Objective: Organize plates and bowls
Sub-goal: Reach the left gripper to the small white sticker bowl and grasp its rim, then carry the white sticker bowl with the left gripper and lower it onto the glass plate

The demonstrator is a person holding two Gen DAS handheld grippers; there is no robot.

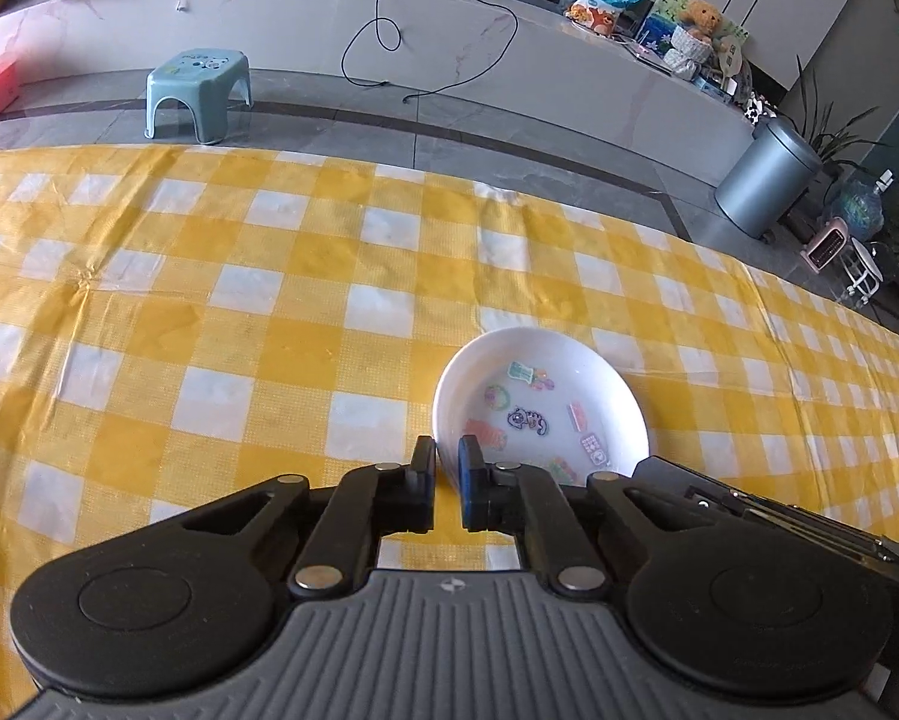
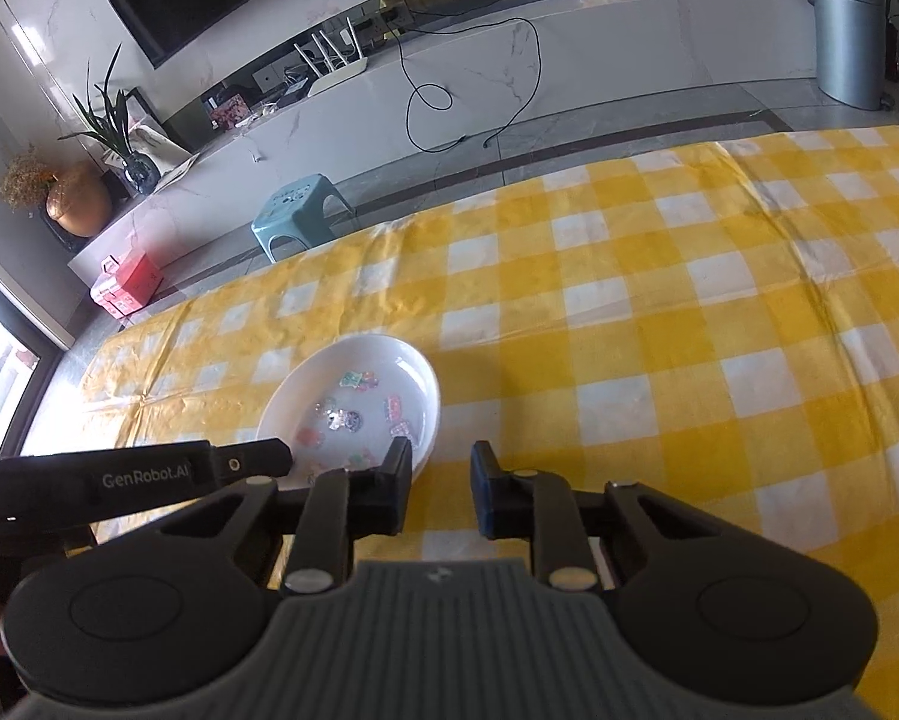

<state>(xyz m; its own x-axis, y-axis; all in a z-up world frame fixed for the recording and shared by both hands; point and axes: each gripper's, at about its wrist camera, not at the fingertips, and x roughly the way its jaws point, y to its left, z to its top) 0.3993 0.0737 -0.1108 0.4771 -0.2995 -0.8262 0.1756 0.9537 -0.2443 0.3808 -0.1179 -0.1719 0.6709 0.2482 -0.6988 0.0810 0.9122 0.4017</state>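
Note:
A shallow white bowl (image 1: 539, 402) with small colourful cartoon stickers inside rests on the yellow-and-white checked tablecloth (image 1: 269, 312). In the left wrist view, my left gripper (image 1: 447, 459) is shut on the bowl's near-left rim, one finger outside and one inside. In the right wrist view the same bowl (image 2: 353, 402) lies left of centre. My right gripper (image 2: 440, 471) straddles its near-right rim: the left finger (image 2: 396, 474) is inside the bowl, while the right finger (image 2: 487, 480) stands outside with cloth showing in the gap. The left gripper (image 2: 281, 459) reaches in from the left.
The table's far edge (image 1: 389, 159) drops to a grey tiled floor. Beyond it stand a light-blue stool (image 1: 197, 93), a grey bin (image 1: 767, 177) and a long white bench (image 1: 509, 48) with a trailing black cable. A red box (image 2: 128, 288) sits on the floor.

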